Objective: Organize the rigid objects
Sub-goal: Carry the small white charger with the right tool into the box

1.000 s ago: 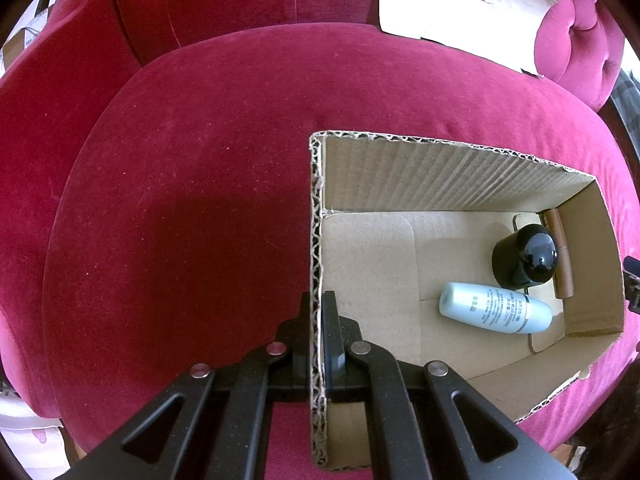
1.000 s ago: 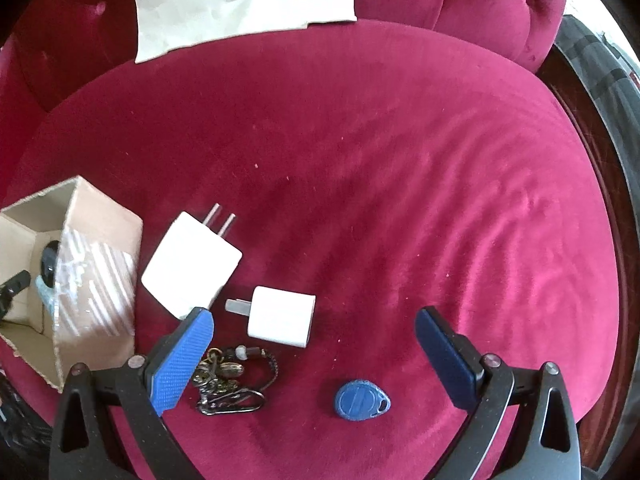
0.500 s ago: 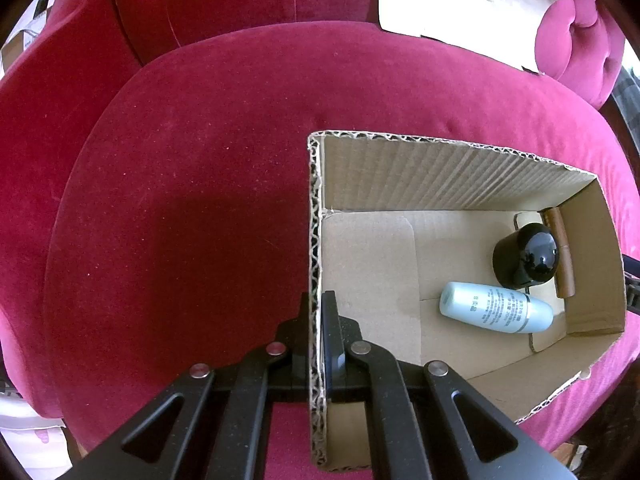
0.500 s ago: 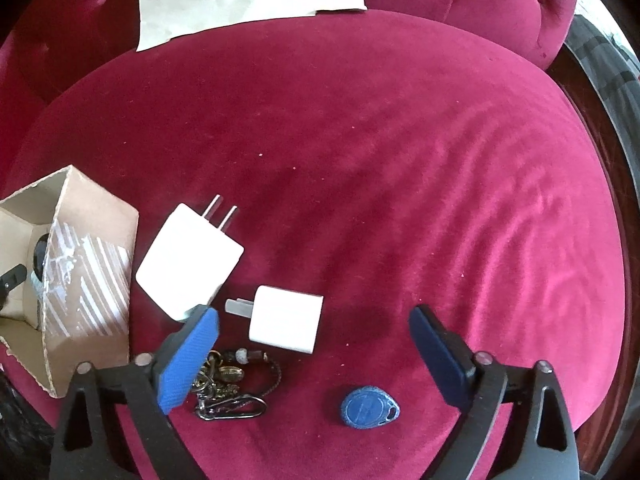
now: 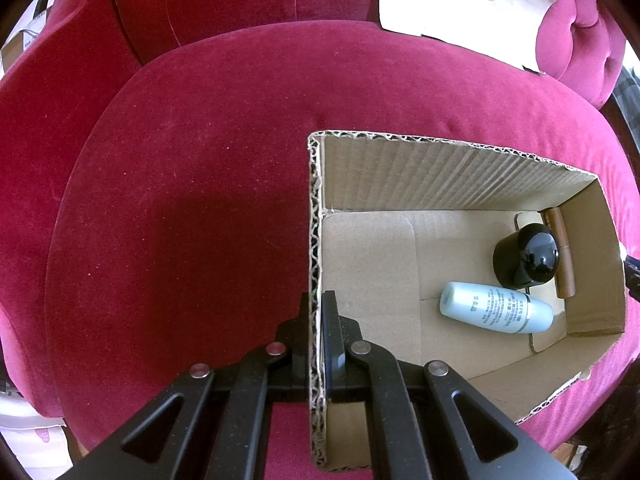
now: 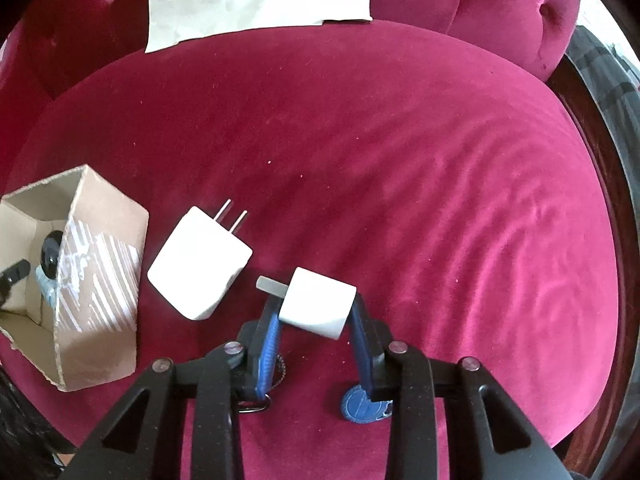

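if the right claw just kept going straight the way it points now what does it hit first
The small white charger cube: it already sits between the closing jaws of the right claw. Past it, most likely the red velvet cushion underneath, though how near the cushion lies is hard to judge here.

Pale blue plastic bottle (image 5: pixel 496 308) lying in the brown cardboard box (image 5: pixel 440 172): it had dark print on its side, too small to read.
Round blue plastic tag (image 6: pixel 360 404): its raised mark could not be read.
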A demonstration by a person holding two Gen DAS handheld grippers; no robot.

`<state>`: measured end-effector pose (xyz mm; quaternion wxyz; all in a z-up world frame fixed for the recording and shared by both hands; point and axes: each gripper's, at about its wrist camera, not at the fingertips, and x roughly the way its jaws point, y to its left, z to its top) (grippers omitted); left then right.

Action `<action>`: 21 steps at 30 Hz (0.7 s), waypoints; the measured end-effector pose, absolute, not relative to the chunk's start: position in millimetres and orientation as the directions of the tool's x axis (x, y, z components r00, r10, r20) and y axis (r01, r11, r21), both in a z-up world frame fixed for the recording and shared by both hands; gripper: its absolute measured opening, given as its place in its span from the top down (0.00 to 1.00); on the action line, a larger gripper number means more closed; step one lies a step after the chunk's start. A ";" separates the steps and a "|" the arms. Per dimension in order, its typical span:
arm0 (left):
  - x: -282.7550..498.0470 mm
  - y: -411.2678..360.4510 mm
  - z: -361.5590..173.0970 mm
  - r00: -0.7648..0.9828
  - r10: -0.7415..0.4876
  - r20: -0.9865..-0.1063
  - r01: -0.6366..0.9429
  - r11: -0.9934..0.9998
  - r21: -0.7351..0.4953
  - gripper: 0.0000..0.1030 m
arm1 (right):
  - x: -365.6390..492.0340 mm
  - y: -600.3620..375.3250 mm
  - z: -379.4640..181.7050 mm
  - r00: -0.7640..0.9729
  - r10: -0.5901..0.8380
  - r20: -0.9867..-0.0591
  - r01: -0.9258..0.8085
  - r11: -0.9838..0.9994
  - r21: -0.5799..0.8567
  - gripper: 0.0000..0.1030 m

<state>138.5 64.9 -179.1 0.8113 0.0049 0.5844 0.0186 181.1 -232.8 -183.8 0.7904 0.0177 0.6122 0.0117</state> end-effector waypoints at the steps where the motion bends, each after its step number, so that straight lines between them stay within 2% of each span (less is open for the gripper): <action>1: 138.3 64.7 -179.2 0.317 0.036 -0.948 -0.025 0.999 0.030 0.97 | 180.3 -234.6 -182.0 0.252 0.044 -0.967 0.008 0.999 0.047 0.67; 11: 138.4 65.2 -179.1 0.321 0.033 -0.947 -0.025 0.999 0.026 0.97 | 168.8 -237.9 -149.5 0.291 0.055 -0.955 0.006 0.998 0.059 0.67; 21: 136.9 66.4 -179.1 0.323 0.033 -0.946 -0.025 0.999 0.027 0.97 | 168.2 -212.0 -101.8 0.325 0.115 -0.939 -0.069 0.993 0.098 0.67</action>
